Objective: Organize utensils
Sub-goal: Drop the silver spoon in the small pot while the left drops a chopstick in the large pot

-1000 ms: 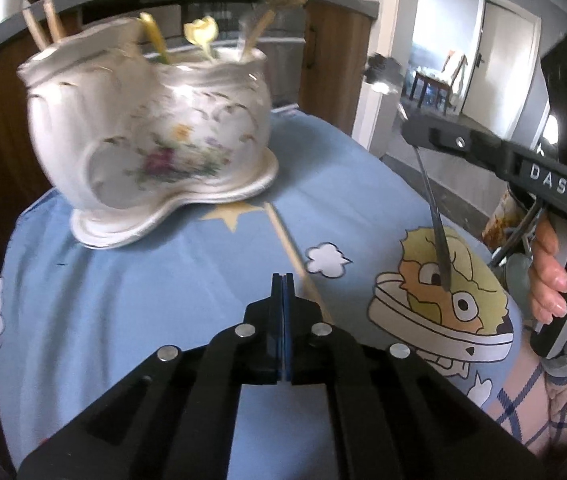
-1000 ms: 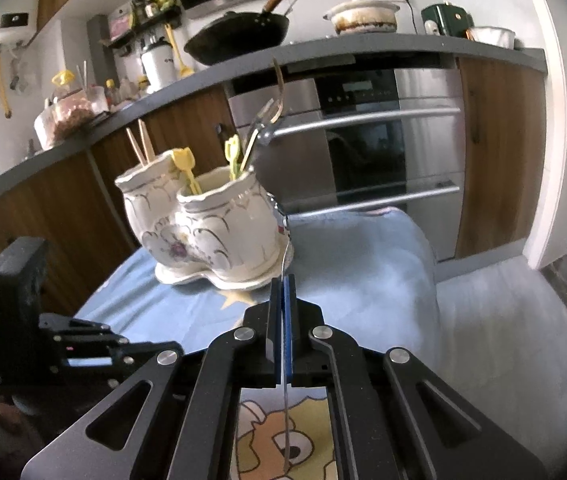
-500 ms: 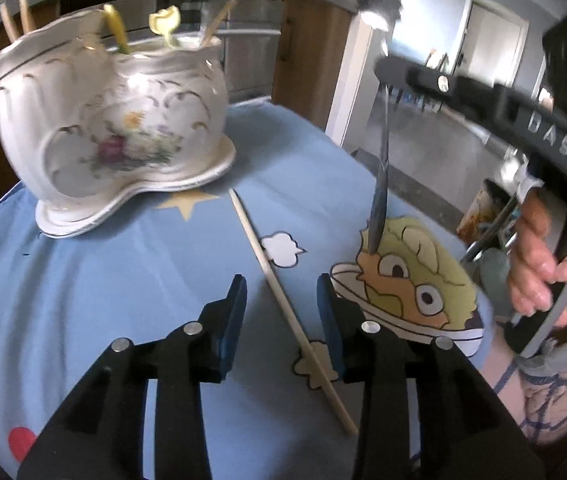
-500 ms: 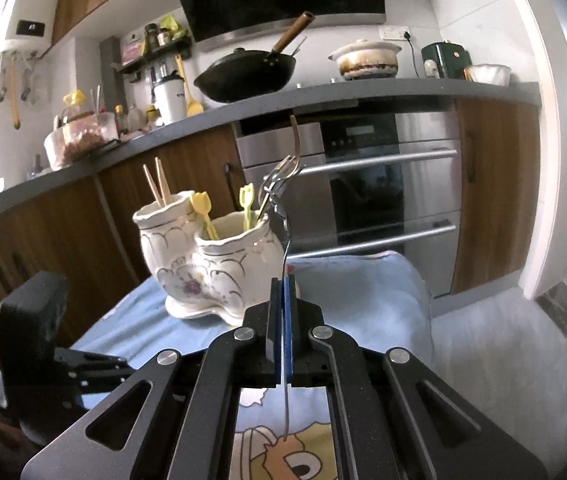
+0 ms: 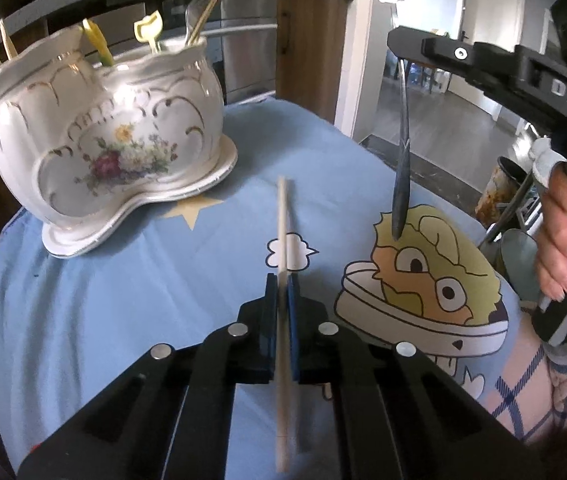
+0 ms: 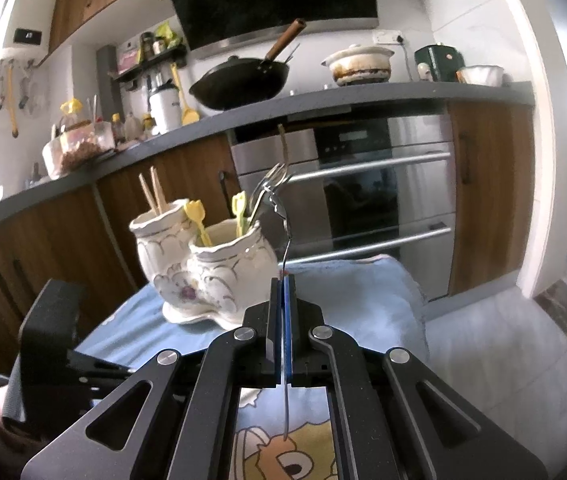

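A pale wooden chopstick [image 5: 282, 220] lies on the blue cartoon tablecloth [image 5: 123, 300]. My left gripper [image 5: 282, 284] is closing on it, and both blue pads press its sides. My right gripper [image 6: 283, 284] is shut on a thin metal utensil [image 6: 286, 240]. That utensil's dark handle [image 5: 400, 184] hangs down over the cartoon print, below the right gripper [image 5: 397, 44]. A white floral ceramic holder [image 5: 103, 140] stands at the far left and holds chopsticks, yellow picks and metal forks. It sits ahead of the right gripper as the holder [image 6: 203, 272].
A person's hand [image 5: 563, 248] grips the right tool's handle at the table's right edge. Behind the table run a wooden counter front and a steel oven [image 6: 363, 184]. A wok [image 6: 239, 80] and pots stand on the counter. Open floor lies to the right.
My left gripper opened, straddled the chopstick and closed on it. The right gripper tilted upward a little, still holding the metal utensil.
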`<state>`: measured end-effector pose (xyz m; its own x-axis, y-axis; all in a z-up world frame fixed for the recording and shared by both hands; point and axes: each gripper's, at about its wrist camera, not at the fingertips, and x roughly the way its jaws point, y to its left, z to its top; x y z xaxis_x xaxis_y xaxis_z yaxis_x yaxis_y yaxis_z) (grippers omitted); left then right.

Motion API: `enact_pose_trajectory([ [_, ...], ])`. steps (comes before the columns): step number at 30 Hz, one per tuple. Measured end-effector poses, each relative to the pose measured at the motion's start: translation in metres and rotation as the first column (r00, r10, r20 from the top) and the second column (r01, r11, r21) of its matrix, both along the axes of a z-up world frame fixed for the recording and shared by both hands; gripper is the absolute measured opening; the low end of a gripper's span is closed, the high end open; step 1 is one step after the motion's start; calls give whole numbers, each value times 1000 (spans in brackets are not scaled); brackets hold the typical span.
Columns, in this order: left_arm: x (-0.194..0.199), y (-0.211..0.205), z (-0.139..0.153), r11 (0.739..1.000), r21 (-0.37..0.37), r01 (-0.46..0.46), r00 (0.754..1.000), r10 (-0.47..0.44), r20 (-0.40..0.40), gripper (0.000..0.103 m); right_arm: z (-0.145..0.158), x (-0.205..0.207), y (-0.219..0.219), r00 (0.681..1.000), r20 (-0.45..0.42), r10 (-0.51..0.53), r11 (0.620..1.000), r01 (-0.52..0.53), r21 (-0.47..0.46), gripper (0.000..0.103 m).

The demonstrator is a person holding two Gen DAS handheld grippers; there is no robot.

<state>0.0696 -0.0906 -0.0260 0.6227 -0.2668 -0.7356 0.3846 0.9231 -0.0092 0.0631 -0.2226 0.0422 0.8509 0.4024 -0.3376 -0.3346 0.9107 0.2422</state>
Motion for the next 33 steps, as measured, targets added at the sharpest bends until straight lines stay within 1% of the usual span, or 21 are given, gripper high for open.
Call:
enact_pose_trajectory([
  [4, -7, 12, 9, 1000, -10, 17, 999, -17, 39, 5, 0, 0, 0, 1000, 4, -13, 1000, 13, 7, 2],
  [6, -13, 20, 15, 1000, -12, 29, 997, -28, 70, 5, 0, 0, 0, 1000, 6, -17, 1000, 17, 5, 2],
  [9, -22, 33, 26, 998, -41, 39, 992, -34, 124, 5, 3, -2, 3, 1000, 15, -27, 1000, 27, 5, 2],
  [12, -29, 52, 41, 996, -80, 35, 980, -19, 196, 5, 9, -6, 7, 999, 38, -39, 999, 39, -1, 2],
  [15, -35, 70, 57, 992, -118, 32, 962, 1, 275, 5, 19, -6, 13, 997, 64, -46, 999, 45, 20, 2],
  [17, -37, 81, 67, 990, -139, 24, 945, 23, 327, 5, 28, -5, 19, 995, 89, -43, 999, 41, 32, 2],
  [20, -36, 97, 83, 986, -167, 6, 913, 63, 404, 5, 41, 0, 29, 992, 123, -29, 999, 25, 31, 2],
  [23, -30, 115, 101, 974, -228, -6, 878, 114, 464, 5, 52, 9, 41, 990, 142, -14, 1000, 11, 19, 2],
  [26, -18, 127, 117, 962, -273, -15, 845, 158, 510, 5, 66, 22, 52, 985, 171, -2, 999, -5, 39, 2],
  [29, -3, 135, 133, 949, -315, -17, 823, 192, 535, 5, 75, 32, 60, 980, 201, 4, 999, -15, 50, 2],
  [33, 23, 142, 146, 927, -374, 8, 810, 213, 546, 5, 87, 48, 64, 970, 242, 4, 996, -25, 83, 2],
])
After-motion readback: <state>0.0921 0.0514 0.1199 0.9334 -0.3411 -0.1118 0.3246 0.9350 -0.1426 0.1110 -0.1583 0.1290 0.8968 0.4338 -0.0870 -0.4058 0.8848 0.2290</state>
